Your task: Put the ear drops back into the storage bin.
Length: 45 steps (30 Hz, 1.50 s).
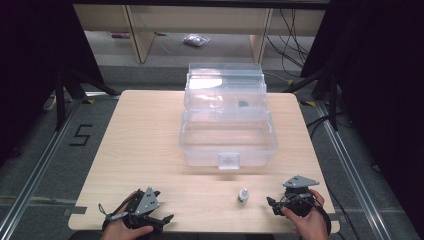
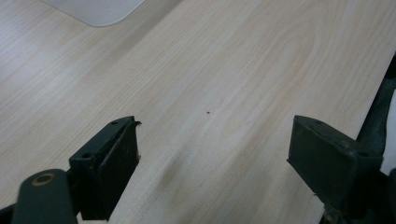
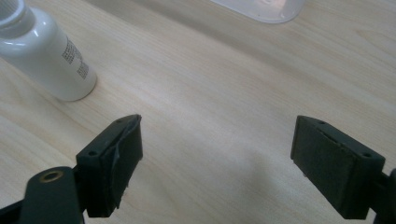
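left gripper (image 1: 167,218): at about 7 o'clock on the table (image 1: 140,150), in the person's left hand (image 1: 125,231); the left gripper view shows its jaws spread wide over bare wood, nothing between them.
bottle (image 1: 243,195): small white bottle standing upright near the front edge, at about 5 o'clock on the table, between the two grippers and nearer the right one; in the right gripper view it stands at about 10 o'clock from the jaws (image 3: 46,56), apart from them.
how it will handle: likely light and stiff plastic with a smooth, round, slippery wall; being narrow and upright, it could tip at a sideways nudge.
where to take hold: probably across the white body below the neck, pads on opposite sides, so it cannot roll out.
right gripper (image 1: 270,204): at about 5 o'clock, in the person's right hand (image 1: 310,222), just right of the bottle; jaws fully apart, holding nothing.
clear box (image 1: 227,145): open transparent bin at the table's middle to 12 o'clock, lid raised behind it; well apart from the bottle.
hard to make out: the bottle's cap is cut off at the top of the right gripper view; its label print is too small to read; a dark small thing (image 1: 243,104) behind the box's clear wall cannot be identified.
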Available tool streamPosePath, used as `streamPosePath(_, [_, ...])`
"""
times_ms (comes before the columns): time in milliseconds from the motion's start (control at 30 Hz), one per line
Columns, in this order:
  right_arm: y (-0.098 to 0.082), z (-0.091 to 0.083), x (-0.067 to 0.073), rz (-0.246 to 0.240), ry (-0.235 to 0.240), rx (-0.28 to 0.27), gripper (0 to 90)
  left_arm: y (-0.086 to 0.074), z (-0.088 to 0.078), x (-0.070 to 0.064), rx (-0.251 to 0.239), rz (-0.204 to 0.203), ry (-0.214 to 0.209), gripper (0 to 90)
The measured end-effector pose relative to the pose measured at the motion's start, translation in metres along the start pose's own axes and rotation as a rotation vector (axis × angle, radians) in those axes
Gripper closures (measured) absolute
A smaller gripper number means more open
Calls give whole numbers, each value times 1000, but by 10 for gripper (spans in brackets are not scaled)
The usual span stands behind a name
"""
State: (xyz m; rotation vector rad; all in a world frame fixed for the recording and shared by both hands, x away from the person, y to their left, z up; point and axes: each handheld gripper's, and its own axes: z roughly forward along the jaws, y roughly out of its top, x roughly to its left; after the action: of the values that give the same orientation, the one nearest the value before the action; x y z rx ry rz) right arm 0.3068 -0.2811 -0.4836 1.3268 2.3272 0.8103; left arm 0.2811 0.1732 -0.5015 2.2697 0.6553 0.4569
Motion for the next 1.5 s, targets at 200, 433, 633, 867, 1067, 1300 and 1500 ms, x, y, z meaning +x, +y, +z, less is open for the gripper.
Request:
streamPosePath(200, [2, -2, 1, -10, -1, 6, 182, 0, 1, -1, -1, -1, -5, 155])
streamPosePath(433, [4, -3, 2, -12, 2, 11, 180, 0, 1, 0, 12, 15, -7, 155])
streamPosePath(633, [8, -5, 4, -30, 10, 46, 172, 0, 1, 0, 15, 16, -5, 155])
streamPosePath(867, [16, -8, 14, -84, 39, 100, 179, 0, 2, -1, 13, 10, -5, 156])
streamPosePath(1067, [22, -8, 23, -155, 62, 120, 194, -1, 2, -1, 13, 9, -4, 155])
streamPosePath(1300, [30, -8, 36, -237, 90, 142, 208, 0, 2, -1, 17, 8, -7, 155])
streamPosePath(1500, [36, -2, 45, -265, 104, 171, 223, -1, 2, -1, 14, 9, -5, 155])
